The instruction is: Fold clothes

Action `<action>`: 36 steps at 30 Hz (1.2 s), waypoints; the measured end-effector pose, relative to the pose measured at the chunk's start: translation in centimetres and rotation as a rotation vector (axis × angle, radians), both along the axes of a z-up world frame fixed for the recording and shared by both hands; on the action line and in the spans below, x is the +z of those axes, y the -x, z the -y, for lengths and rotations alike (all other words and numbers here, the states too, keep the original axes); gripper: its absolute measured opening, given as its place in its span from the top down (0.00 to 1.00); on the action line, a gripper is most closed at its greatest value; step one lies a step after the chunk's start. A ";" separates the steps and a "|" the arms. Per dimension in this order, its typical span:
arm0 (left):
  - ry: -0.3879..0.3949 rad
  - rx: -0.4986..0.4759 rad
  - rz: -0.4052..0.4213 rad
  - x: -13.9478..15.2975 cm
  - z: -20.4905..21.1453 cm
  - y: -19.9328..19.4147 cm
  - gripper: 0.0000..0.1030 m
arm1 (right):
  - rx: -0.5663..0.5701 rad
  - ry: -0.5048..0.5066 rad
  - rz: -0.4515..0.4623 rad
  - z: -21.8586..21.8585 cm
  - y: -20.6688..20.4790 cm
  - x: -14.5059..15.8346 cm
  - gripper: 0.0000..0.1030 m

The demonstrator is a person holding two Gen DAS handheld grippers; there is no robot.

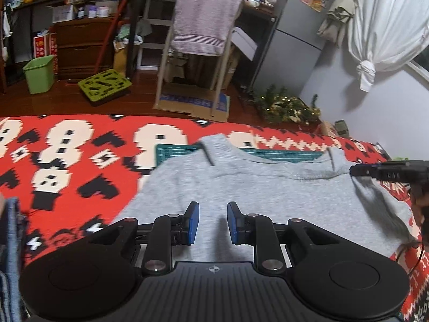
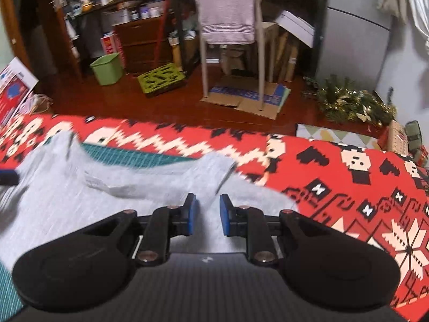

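Note:
A grey garment [image 1: 254,193] lies spread on a red patterned blanket [image 1: 67,161], partly over a green cutting mat [image 1: 174,151]. My left gripper [image 1: 213,209] hovers open above the garment's middle, nothing between its blue pads. In the left wrist view the right gripper [image 1: 354,171] reaches in from the right edge over the garment's far right corner, held by a hand. The right wrist view shows my right gripper [image 2: 207,204] open over the grey garment [image 2: 93,204] near a raised corner with a dark strip [image 2: 225,178]. The left gripper's tip [image 2: 9,178] shows at the left edge.
Folded blue denim [image 1: 10,255] lies at the left edge. Beyond the blanket are a wooden floor, a chair draped with a pink towel [image 1: 206,18], a green bin [image 1: 39,73], a green crate [image 1: 104,83], flattened cardboard [image 1: 193,102] and a Christmas wreath [image 1: 289,107].

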State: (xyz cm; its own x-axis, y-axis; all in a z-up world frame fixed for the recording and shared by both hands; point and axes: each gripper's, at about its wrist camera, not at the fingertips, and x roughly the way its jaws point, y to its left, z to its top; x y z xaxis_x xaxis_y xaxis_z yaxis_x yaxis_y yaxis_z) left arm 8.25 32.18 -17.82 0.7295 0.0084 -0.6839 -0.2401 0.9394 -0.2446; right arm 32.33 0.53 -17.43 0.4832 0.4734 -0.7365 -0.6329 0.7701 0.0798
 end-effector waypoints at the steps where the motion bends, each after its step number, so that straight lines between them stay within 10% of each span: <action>1: -0.008 0.006 -0.002 0.0 -0.4 0.3 0.79 | -0.009 -0.002 0.003 -0.1 0.0 0.1 0.79; 19: 0.086 0.057 0.013 -0.8 -2.3 0.0 0.79 | 0.078 -0.055 0.011 -5.5 2.7 -1.0 0.80; 36: 0.013 0.048 0.018 -1.0 -3.0 -3.2 0.86 | -0.196 -0.041 0.059 7.3 0.6 0.3 0.80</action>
